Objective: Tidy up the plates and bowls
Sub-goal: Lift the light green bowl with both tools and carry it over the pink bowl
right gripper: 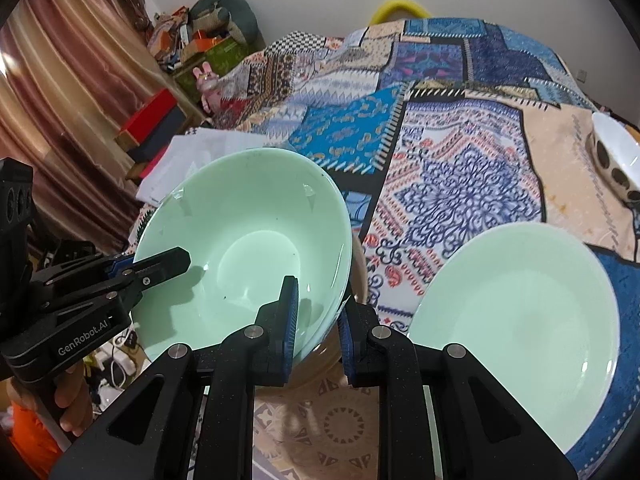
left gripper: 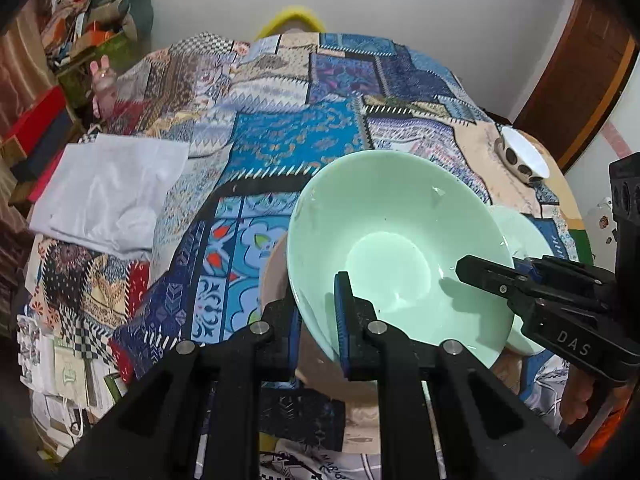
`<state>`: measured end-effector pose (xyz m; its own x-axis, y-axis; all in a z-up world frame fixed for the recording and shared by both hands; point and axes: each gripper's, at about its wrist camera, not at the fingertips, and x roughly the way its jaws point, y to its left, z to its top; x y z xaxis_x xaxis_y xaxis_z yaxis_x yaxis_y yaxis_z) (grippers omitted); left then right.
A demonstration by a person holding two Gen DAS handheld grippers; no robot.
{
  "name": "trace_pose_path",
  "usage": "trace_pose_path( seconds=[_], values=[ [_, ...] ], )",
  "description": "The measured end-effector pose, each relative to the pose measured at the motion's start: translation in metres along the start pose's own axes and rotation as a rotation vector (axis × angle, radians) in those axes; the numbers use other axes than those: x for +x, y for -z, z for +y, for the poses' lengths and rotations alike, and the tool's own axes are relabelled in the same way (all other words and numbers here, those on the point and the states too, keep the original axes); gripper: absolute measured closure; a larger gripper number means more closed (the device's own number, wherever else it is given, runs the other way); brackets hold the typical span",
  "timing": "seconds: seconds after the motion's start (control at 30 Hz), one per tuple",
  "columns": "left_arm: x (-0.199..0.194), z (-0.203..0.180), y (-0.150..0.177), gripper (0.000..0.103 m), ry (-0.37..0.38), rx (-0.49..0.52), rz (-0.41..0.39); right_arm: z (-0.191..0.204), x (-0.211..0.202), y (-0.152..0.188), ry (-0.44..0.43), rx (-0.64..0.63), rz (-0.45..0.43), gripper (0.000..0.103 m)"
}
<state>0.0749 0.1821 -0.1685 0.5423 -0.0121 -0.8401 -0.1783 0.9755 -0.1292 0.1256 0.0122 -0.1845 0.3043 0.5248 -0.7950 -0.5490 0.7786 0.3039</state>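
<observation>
A: Where's the green bowl (left gripper: 396, 240)?

B: Tilted, above a tan plate (left gripper: 276, 280). The left gripper (left gripper: 320, 332) has its fingers clamped on the near rim, the right gripper (right gripper: 316, 332) pinches the opposite rim. The bowl is empty.

A: Other dishes?

B: A bare green plate (right gripper: 520, 320) just beside it, and a spotted bowl (right gripper: 616, 160) near the bench's right edge; I cannot see into it.

A: Open room?

B: The patchwork cloth (left gripper: 304, 144) lies bare behind, with a white folded cloth (left gripper: 108, 192) to the left.

Open patterned cloth (right gripper: 452, 184) lies between green plate (right gripper: 520, 320) and spotted bowl (right gripper: 616, 160).
</observation>
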Motion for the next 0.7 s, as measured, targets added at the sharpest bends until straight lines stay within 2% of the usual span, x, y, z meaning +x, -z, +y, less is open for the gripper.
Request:
trace_pose_path(
  seconds=[0.27,0.7],
  values=[
    [0.017,0.011,0.013,0.088,0.009,-0.018,0.046,0.002,0.013,0.006,0.004,-0.001,0.042,0.086],
    [0.029,0.014,0.019,0.089,0.001,-0.013,0.056,0.002,0.020,0.008,0.019,-0.025,0.062,0.086]
  ],
)
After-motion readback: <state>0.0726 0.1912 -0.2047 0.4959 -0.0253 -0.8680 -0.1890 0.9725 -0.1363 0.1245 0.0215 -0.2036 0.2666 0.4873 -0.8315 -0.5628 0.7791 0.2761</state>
